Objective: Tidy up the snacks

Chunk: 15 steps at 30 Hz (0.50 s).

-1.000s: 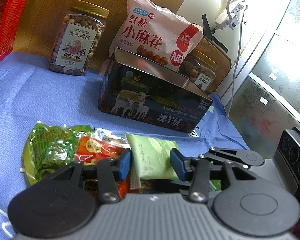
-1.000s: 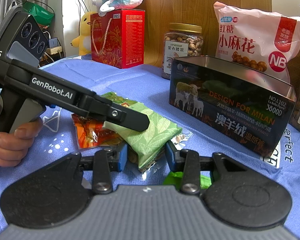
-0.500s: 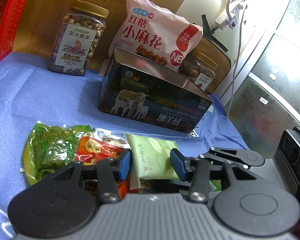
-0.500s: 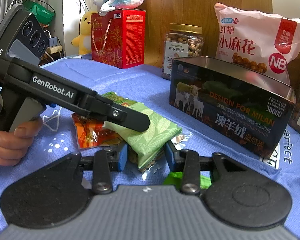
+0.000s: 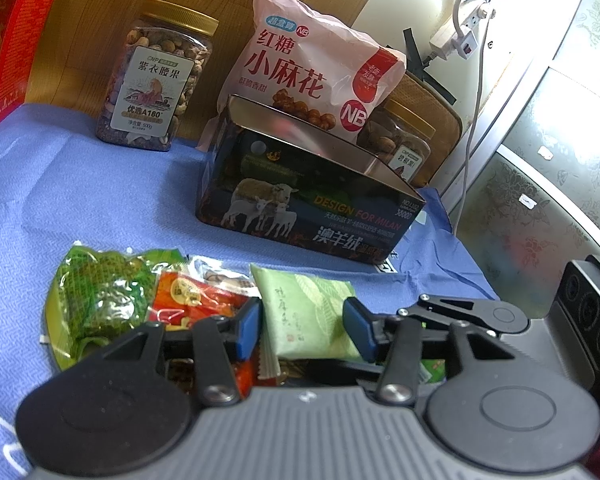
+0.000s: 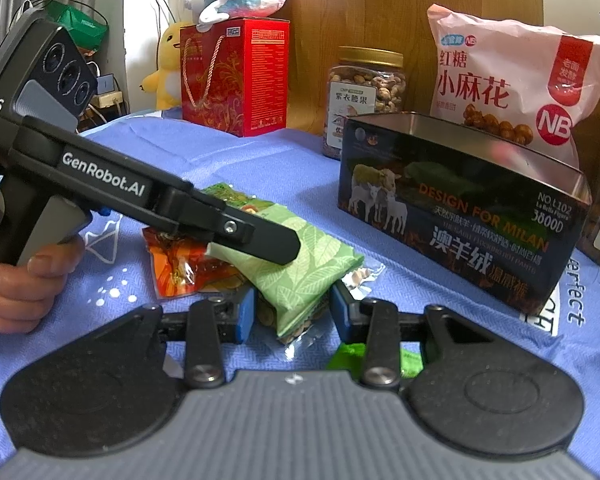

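My left fingers [image 5: 247, 330] sit on either side of the light green packet [image 5: 306, 308], with a blue pad against each long edge, and they are easing open around it. The packet runs straight away from me between them. Its far end points toward the dark tin box [image 5: 300, 208], which stands open-topped well beyond it on the blue cloth [image 5: 80, 200] covering the counter.

My right fingers [image 6: 246, 314] come at the same packet from its other end. They stand apart with the sealed end between them. The right-hand pad is just beside the packet's edge. On the left-hand side some loose brown snacks show in the gap, so I cannot say that this pair presses on anything. From this side one black finger of my left tool lies across the top of the packet, and my hand [image 6: 16, 280] is wrapped around its grip.

The packet rests partly on a red packet [image 5: 196, 300]. A darker green netted packet [image 5: 100, 300] lies beside that one. A small bright green wrapper [image 6: 350, 354] lies just under my right tool. A jar of nuts [image 5: 156, 76] and a pink bag [image 5: 312, 72] stand behind the tin.
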Tool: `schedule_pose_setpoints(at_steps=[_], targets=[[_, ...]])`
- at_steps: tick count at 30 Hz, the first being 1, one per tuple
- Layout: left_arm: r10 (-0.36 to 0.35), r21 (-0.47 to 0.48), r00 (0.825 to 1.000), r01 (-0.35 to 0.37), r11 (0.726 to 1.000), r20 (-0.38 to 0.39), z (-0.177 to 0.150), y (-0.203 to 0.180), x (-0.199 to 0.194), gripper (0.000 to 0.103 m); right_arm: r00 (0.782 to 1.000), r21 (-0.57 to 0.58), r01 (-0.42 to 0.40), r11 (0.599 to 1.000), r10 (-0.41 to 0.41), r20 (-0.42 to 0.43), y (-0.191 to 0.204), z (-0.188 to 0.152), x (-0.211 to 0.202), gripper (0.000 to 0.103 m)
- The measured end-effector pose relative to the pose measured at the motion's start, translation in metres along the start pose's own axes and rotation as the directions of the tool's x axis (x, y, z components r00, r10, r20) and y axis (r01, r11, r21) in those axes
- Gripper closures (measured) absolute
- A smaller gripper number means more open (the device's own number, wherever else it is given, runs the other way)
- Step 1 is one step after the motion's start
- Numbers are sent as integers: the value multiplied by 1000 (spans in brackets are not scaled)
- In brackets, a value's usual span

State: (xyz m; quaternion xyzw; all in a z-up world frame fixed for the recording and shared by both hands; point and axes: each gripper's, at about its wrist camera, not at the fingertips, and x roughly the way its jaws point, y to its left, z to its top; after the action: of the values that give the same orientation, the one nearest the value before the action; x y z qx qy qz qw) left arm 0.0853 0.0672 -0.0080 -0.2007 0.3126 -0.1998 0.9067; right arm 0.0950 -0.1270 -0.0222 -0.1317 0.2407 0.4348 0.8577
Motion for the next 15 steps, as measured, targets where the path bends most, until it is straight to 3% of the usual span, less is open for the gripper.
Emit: schedule_pose_setpoints(at_steps=[5,15], targets=[[-1,5,1000,1,1000,3,0,-1,-1,60,1000,-14,15,1000,-15,10,5,0,-1,62],[-22,8,999,22,1000,50,17,-11,-14,61,991,-2,62,998,-61,117,9,8,-18,64]])
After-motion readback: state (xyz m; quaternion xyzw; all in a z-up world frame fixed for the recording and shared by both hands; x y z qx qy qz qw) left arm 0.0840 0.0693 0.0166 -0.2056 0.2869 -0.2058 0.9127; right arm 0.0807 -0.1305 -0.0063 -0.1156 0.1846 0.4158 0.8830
